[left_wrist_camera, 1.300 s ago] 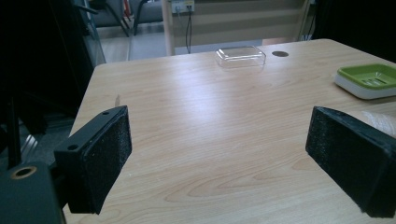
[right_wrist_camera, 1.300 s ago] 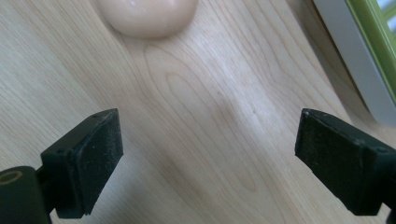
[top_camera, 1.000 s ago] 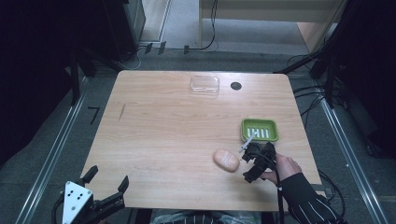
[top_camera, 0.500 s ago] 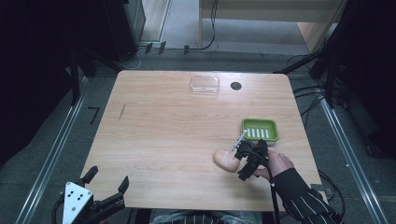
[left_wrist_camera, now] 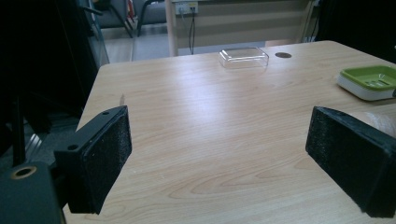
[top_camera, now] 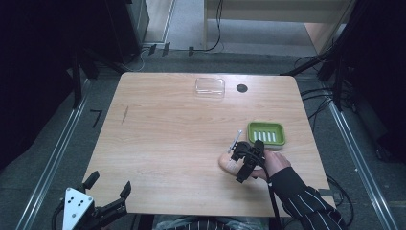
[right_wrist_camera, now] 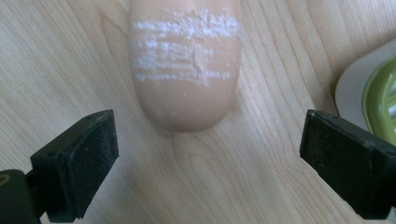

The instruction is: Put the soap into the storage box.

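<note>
A peach-coloured soap bar (top_camera: 224, 162) (right_wrist_camera: 187, 70) with white scuff marks lies on the wooden table (top_camera: 167, 139), left of a green soap dish (top_camera: 266, 132) (right_wrist_camera: 378, 100). My right gripper (top_camera: 238, 161) (right_wrist_camera: 210, 172) hovers right over the bar's near end. Its jaws have just been opening and stand wide, with bare wood between the pads and the bar just ahead of them. My left gripper (top_camera: 109, 183) (left_wrist_camera: 219, 163) is open at the table's front left edge with nothing between its pads.
A clear plastic box (top_camera: 209, 86) (left_wrist_camera: 243, 57) and a small black round hole (top_camera: 242, 88) sit near the far edge. The green dish (left_wrist_camera: 371, 81) stands close to the right edge. Cables and dark frames surround the table.
My right gripper has moved left from beside the green dish to over the soap bar. The left gripper has not moved.
</note>
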Tool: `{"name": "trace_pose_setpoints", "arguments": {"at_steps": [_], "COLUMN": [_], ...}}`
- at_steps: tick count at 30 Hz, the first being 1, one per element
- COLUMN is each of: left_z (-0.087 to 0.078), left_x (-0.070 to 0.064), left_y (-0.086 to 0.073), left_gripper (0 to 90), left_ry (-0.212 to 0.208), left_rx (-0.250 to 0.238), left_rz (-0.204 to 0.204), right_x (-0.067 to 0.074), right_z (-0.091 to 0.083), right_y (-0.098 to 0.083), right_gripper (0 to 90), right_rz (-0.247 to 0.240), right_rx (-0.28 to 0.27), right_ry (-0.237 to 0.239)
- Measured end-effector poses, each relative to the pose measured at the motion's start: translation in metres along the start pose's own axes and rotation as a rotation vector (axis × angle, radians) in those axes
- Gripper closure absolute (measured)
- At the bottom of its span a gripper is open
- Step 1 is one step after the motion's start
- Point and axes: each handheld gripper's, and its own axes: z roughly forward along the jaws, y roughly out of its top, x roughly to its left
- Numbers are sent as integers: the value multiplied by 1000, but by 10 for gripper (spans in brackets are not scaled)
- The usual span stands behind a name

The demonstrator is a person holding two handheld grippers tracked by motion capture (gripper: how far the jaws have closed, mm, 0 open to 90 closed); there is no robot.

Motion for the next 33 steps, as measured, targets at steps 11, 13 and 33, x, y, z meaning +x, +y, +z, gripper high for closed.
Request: {"name": "trace_pose_setpoints", "arguments": {"at_steps": [11,13,33], "left_z": [-1,-1,-2], "left_x": [1,1,1], "left_y": [-1,-1,-1], "left_gripper": [72,72,72], "left_ry": [3,4,11], "left_rx": [-1,1,4], "left_rz": [-1,0,1], "right_x": [0,-1,-4], "right_z": [7,8,23], "right_y": [20,24,35], "right_gripper": [28,21,67], "right_rz": [-15,-9,-21], "right_rx": [24,30,72], "right_ry": [36,48,76]}}
